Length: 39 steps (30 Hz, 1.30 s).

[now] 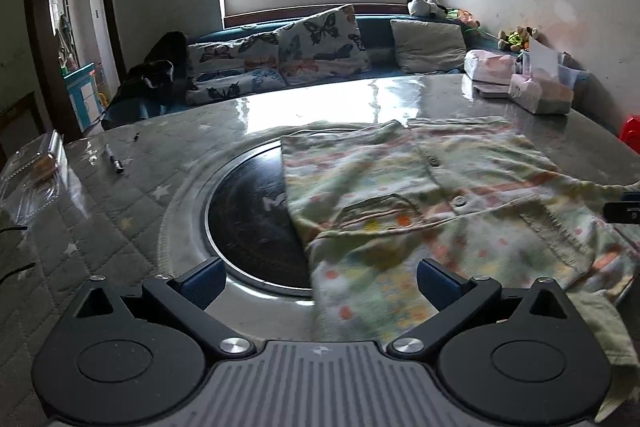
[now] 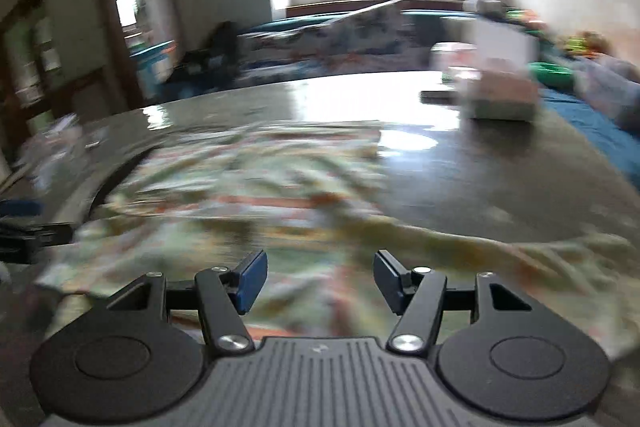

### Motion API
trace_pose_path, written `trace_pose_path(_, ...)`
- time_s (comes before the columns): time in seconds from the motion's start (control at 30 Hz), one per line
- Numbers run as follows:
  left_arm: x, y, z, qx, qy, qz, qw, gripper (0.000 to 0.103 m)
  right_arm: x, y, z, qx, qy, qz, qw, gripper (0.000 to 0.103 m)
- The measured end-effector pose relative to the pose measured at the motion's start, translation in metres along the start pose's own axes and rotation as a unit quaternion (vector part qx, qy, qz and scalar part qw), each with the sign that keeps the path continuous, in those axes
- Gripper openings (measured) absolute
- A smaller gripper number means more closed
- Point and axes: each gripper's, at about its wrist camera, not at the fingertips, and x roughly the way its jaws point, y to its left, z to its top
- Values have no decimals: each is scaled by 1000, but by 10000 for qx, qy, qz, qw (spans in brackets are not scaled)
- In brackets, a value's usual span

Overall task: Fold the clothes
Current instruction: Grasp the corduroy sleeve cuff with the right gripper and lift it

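Note:
A small pale green shirt (image 1: 420,195) with a dotted print, buttons and a chest pocket lies spread on the round table (image 1: 120,195), partly over its dark centre disc (image 1: 248,223). My left gripper (image 1: 320,283) is open and empty, low over the shirt's near left edge. In the right wrist view, which is blurred, the shirt (image 2: 248,195) fills the middle. My right gripper (image 2: 318,279) is open and empty just above the shirt's near part. A tip of the right gripper shows at the right edge of the left wrist view (image 1: 624,207).
A pen (image 1: 114,159) and a clear plastic box (image 1: 32,175) lie at the table's left. Tissue packs and boxes (image 1: 540,91) stand at the back right. A sofa with butterfly cushions (image 1: 300,47) runs behind the table under the window.

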Motion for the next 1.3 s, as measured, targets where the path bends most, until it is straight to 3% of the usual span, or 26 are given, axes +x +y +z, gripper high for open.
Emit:
trace_pose_path(0.13,-1,-11,1,44,-16,-105,9999,103,-11,-46,-10,625,-12,-673,9958,60)
trace_pose_path(0.3,-2,-22,4,101,-30,-187,9998,103,-25,-88,-24,943,-126,-1543,9834,60)
trace_pose_path(0.57,-2,-36,5,195,6,-218,9996,103,-35,-129,-37,1317,-255,-2199,9663,59)
trace_pose_path(0.83,-1,-40,4,231,67,-190,9995,103,-27,-144,-41,1474,-196,-2213,9638,57)
trace_pose_path(0.93,-1,-40,4,221,74,-185,9996,103,-27,-144,-40,1518,-231,-2213,9630,49)
trace_pose_path(1.13,0,-40,2,192,119,-159,9996,103,-32,-141,-40,1655,-304,-1983,9656,19)
trace_pose_path(1.3,1,-38,1,167,149,-153,9996,103,-42,-124,-31,1631,-569,-1462,9740,11)
